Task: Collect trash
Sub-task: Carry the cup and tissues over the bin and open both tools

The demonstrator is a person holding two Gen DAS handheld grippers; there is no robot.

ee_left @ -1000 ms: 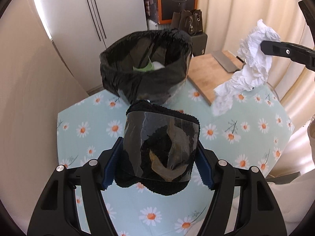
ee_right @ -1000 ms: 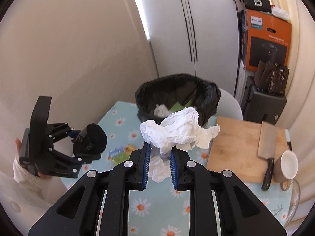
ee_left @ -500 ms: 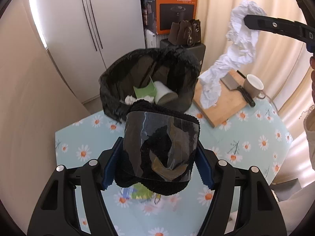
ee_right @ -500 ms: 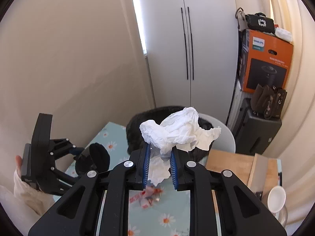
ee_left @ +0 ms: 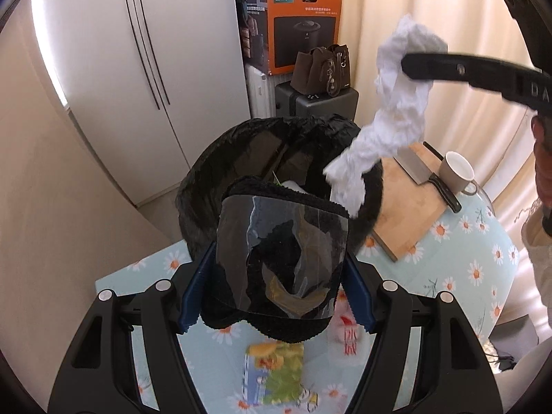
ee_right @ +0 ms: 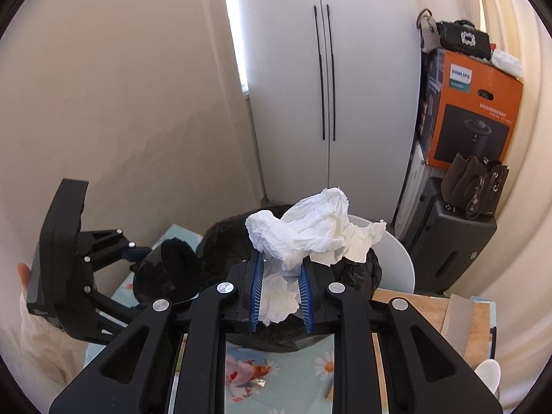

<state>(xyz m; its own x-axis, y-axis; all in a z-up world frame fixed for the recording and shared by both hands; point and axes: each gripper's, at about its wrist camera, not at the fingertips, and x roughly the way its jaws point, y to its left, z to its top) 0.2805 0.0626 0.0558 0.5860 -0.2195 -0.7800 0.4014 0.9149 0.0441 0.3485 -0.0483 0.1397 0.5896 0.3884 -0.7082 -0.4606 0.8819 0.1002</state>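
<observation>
Both grippers have advanced toward the black-lined bin [ee_left: 262, 158] at frame centre: left gripper [ee_left: 276, 276] clamps a black fuzzy roll [ee_left: 279, 262], right gripper [ee_right: 280, 293] clamps crumpled tissue [ee_right: 310, 231]; release seems near.

We are in a home, at a dining table [ee_left: 483, 258] with a daisy cloth. Right of the left gripper lie a cutting board [ee_left: 407, 207], cleaver [ee_left: 419, 172] and mug [ee_left: 457, 172]. Ahead stand a white wardrobe [ee_right: 327, 86], a suitcase [ee_right: 448, 241] with a handbag [ee_right: 476, 186], an appliance box [ee_right: 472, 114] and curtains [ee_left: 448, 17].
</observation>
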